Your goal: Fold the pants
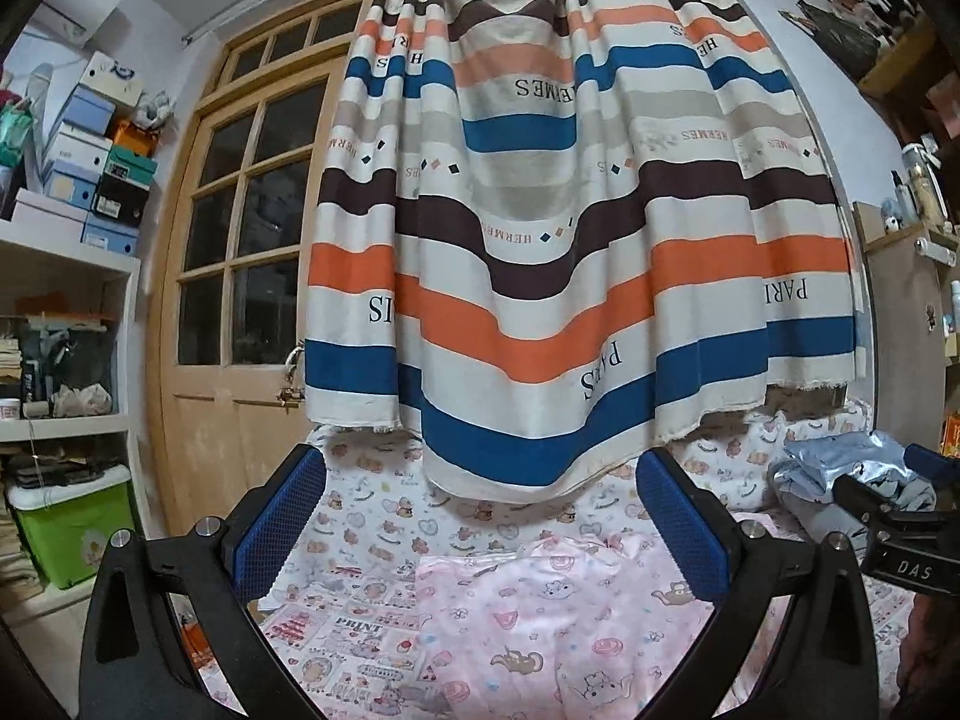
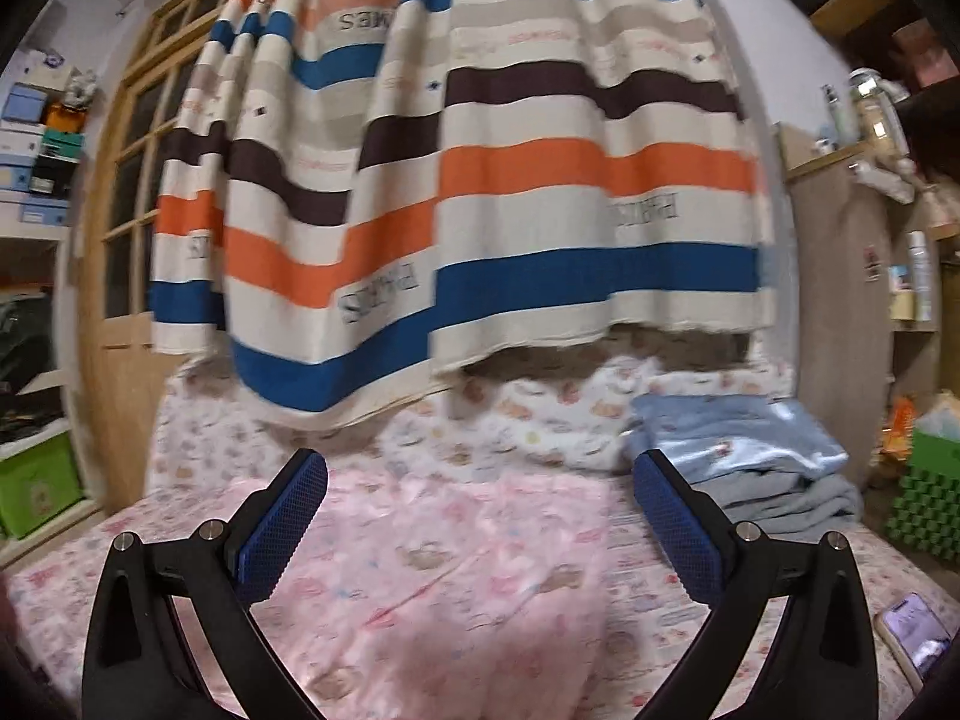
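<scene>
**Soft pink pants on the bed, both grippers empty above them**

The pants (image 1: 558, 618) lie spread on the printed bedsheet (image 1: 360, 516), directly below and ahead of both your tools. They are thin, pink, cartoon-printed cloth, rumpled in shallow wrinkles, so expect them to be light, limp and without any stiffness: a lifted edge will likely sag and drag the rest along. The fabric looks smooth, so it may slip on the sheet more than it grips.

Your left gripper (image 1: 480, 516) has its blue fingers wide apart with nothing between them, hovering over the left part of the garment. Your right gripper (image 2: 480, 516) is likewise spread and empty; its view is blurred, so fine detail of the cloth is lost there.

Where the waistband and cuffs lie cannot be made out. Judge a sound hold to be a hemmed edge or corner, pinching through all layers, one tool at each end of the same edge.

Keep clear of the folded blue-grey pile (image 2: 756, 456) at the far right and the phone (image 2: 915, 630) near right.
</scene>
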Available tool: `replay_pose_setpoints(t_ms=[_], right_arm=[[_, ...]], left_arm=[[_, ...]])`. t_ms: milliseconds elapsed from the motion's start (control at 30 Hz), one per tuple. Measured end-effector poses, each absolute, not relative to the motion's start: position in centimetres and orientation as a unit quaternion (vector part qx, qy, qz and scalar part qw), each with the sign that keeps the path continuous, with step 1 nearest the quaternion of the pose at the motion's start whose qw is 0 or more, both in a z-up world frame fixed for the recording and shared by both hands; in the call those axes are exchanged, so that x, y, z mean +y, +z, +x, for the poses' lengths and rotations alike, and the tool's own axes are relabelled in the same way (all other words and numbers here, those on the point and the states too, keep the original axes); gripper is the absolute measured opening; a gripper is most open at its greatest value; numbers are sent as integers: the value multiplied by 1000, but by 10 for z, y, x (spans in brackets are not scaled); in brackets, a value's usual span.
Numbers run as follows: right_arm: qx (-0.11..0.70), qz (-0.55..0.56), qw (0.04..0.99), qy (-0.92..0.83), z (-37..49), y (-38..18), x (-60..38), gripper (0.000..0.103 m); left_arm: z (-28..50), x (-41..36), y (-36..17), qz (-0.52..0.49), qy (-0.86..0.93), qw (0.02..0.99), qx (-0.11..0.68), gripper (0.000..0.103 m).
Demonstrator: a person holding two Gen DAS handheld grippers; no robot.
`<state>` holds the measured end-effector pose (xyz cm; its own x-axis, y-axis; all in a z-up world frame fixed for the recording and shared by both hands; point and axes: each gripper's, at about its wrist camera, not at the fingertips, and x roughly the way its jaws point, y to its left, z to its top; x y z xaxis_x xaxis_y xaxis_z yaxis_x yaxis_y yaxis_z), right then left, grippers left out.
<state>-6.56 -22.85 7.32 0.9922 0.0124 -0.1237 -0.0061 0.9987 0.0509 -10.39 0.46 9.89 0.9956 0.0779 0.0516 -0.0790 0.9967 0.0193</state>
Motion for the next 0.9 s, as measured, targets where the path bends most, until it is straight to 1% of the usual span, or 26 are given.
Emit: replay_pose_setpoints(t_ms=[67,133,200,267,400,567,633,733,833,900], right_arm=[[42,8,999,-13,-69,79,-224,102],[41,-31,999,-15,-69,85,-215,102],[37,-68,997,-7,-68,92,-204,102],[20,-78,997,-8,-68,98,-196,102],[5,-69,997,15,-60,112,-184,102],[11,-36,998,43,-32,132,-173,102],[36,-40,997,51,-13,138,-167,102],[73,-63,991,88,26,145,-152,102],[117,-81,984,109,74,141,-136,102],[182,-70,969,152,116,128,-126,102]], left_arm=[[-102,8,104,25,30,999,-32,103],[-99,13,114,46,27,998,-41,103],[-93,20,125,49,35,997,-42,103],[-87,28,136,45,38,997,-53,103],[-68,39,147,35,56,995,-73,103],[-21,46,147,35,48,996,-60,103],[4,52,143,19,61,997,-45,103],[40,57,136,21,70,997,-23,103],[77,72,123,11,96,995,4,103],[96,80,110,13,122,992,14,103]])
